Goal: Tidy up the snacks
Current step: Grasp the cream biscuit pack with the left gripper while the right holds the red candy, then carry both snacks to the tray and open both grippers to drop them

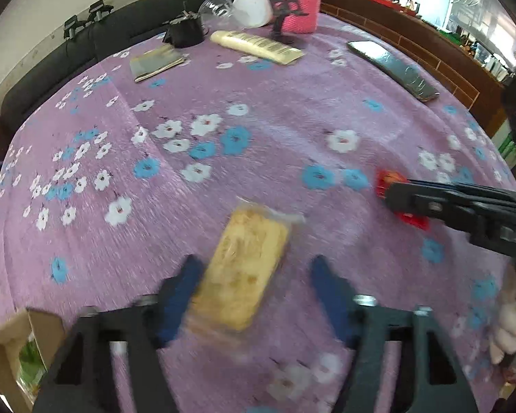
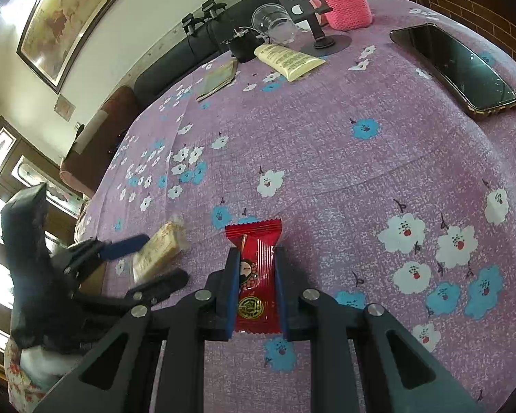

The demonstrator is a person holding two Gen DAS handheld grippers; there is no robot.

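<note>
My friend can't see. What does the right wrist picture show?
The right gripper is shut on a red candy packet above a purple flowered tablecloth. At left, the left gripper sits around a yellow cake bar; a phone lies far right.

Wrapped cake (image 1: 246,268) on the tablecloth (image 1: 275,110), apparently between the left claw's (image 1: 254,275) 2 fingers.

Both wrist views look steeply down, close over the floral tablecloth (image 1: 258,103), sharing its far clutter.
</note>
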